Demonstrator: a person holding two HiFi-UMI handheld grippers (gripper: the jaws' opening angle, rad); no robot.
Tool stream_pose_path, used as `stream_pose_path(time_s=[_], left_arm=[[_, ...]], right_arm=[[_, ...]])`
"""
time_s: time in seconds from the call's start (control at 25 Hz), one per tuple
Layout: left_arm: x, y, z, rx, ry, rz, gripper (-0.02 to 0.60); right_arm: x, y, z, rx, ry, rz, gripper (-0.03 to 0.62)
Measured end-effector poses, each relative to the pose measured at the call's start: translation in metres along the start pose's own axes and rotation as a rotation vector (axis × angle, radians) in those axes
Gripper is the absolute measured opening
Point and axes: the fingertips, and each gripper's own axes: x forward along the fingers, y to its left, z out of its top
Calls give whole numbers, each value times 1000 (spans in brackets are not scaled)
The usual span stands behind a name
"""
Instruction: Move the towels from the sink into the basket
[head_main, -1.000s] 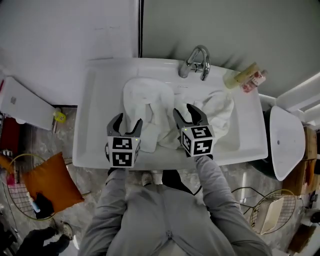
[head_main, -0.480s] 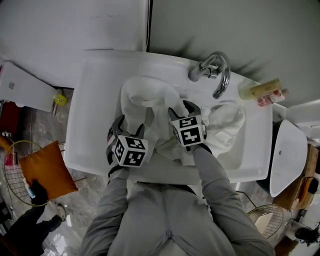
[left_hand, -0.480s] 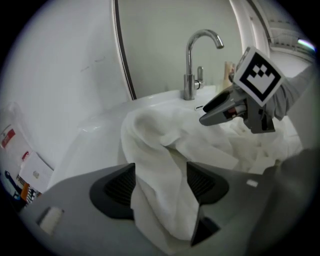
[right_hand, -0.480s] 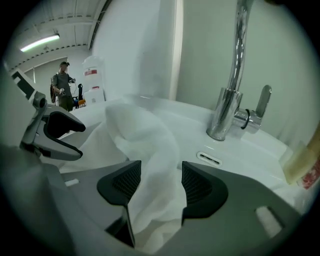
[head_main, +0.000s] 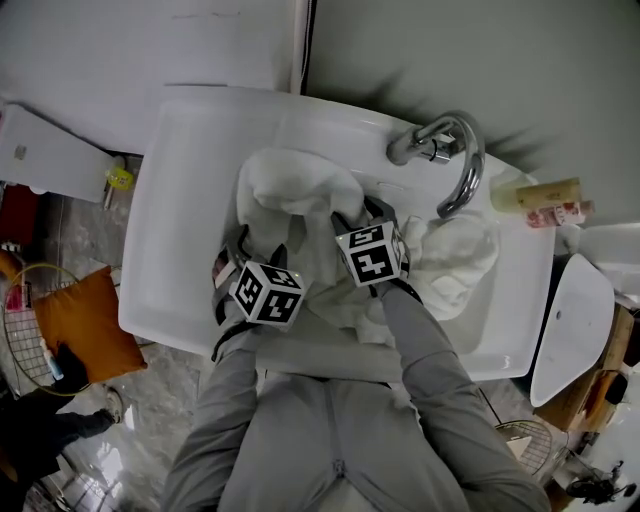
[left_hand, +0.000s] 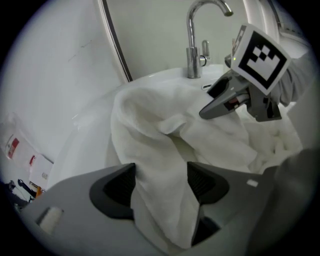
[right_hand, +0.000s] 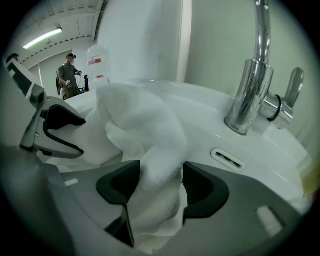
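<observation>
Over the last second both tools have come down from above the near rim of the sink (head_main: 165, 230) into its basin, tipping nose-down, and their jaws have just been opening to their widest. The left tool (head_main: 255, 250) is released, and its own view shows a hanging fold of the white towels (head_main: 295, 190) filling the gap between its pads. The cloth brushes both faces but does not look pinched. The right tool (head_main: 365, 212) is at about 2 o'clock from the left one and at 7 o'clock from the tap (head_main: 450, 150). It is likewise unclenched, with a soft ridge of towel standing up between its pads. All the towels are in the sink: the main mound sits at the middle of the basin, reaching toward 11 o'clock, and a second bunch lies at 3 o'clock of the right tool. For the task this looks like the end of the reach, since each tool now straddles cloth and only needs to close before lifting. A wire basket (head_main: 22, 345) holding an orange cushion (head_main: 85, 335) stands on the floor at 8 o'clock. Another wire basket (head_main: 515, 430) shows at 5 o'clock, and I cannot tell which one is meant. The two folds may belong to one towel, so lifting both together seems the safer course.
</observation>
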Motion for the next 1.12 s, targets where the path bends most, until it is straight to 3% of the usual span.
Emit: stream_pose_path(time_s=[0.4, 0.56, 0.68, 0.76, 0.92, 1.12], left_arm=[[33, -11, -3, 167, 84, 71, 351], [37, -7, -3, 208, 83, 125, 252], [37, -2, -1, 224, 75, 158, 176], [36, 0, 0, 236, 75, 170, 149], [34, 2, 2, 238, 62, 170, 110], [21, 9, 8, 179, 17, 161, 98]], right_arm=[[17, -1, -6, -77, 24, 3, 245], [19, -1, -5, -117, 21, -10, 216], [19, 1, -6, -143, 13, -18, 126], [18, 2, -6, -145, 10, -20, 99], [12, 3, -3, -139, -4, -22, 67], [-5, 4, 4, -114, -48, -19, 57]])
